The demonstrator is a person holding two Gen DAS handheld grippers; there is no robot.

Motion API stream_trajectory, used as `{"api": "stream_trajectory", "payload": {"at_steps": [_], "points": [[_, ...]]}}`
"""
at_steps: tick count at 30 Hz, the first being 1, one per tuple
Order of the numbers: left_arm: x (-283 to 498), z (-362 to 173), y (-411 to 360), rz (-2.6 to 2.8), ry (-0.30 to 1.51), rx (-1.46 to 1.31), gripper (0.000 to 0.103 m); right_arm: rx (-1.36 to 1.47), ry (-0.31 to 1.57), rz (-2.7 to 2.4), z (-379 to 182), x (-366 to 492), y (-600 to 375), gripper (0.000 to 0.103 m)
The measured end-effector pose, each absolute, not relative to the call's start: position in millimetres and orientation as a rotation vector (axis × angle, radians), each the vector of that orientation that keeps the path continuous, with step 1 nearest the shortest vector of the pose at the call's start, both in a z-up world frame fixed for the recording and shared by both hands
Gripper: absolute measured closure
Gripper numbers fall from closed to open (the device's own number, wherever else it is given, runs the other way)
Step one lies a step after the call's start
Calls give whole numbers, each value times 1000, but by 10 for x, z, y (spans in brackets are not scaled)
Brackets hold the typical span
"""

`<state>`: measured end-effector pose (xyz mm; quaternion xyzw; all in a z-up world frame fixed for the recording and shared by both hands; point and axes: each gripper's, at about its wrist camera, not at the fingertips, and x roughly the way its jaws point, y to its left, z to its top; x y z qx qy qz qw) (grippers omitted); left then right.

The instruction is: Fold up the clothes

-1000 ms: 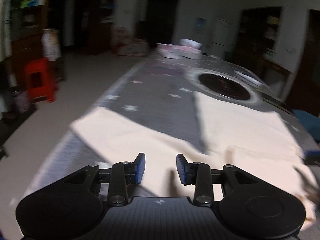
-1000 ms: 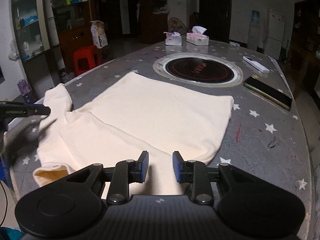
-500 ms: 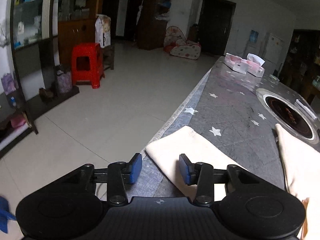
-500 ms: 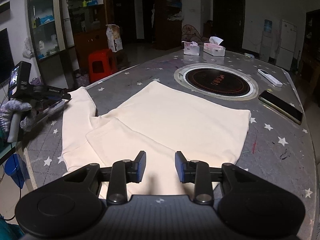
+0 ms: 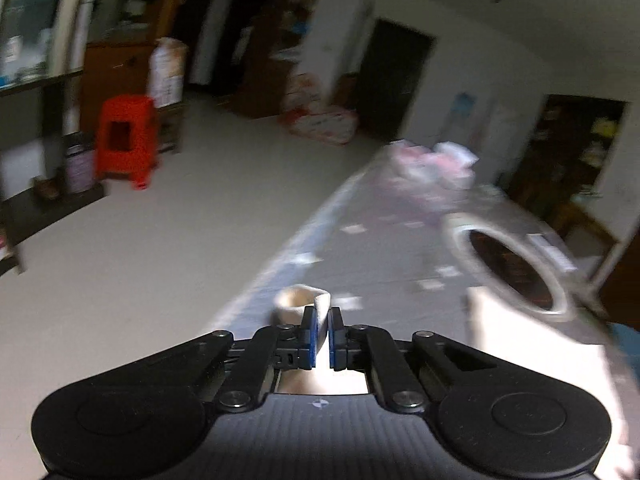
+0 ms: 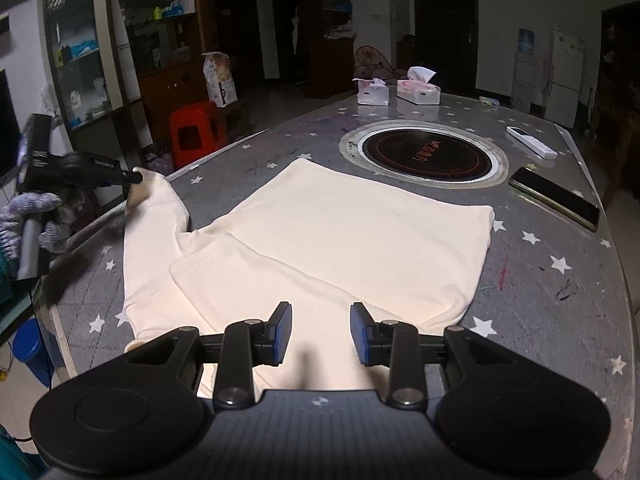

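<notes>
Cream garment [image 6: 320, 236] sleeve cuff [image 5: 301, 302] pinched in left claw [image 5: 323, 338], right claw [image 6: 320, 334] wide, phone [image 6: 555, 197] nearby

My left view is smeared with motion blur and the room is dim. My right view is sharp; the cream garment [image 6: 328, 240] glows brightest and the glossy table [image 6: 560, 280] shows glare. Fisheye bending darkens both frames' corners.
</notes>
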<state>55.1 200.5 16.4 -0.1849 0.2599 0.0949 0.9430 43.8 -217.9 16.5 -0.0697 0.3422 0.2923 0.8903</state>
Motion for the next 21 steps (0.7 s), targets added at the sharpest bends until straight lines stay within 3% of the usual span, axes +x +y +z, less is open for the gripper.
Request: {"api": "stream_trajectory", "payload": {"at_steps": [12,21], "points": [[436,782,785,-313,480,-373,97,-84,690,551,182,420,-2448,71],[414,594,-159,-578,562,-310,95,-48,699,526,126,371,-2602,71]]}}
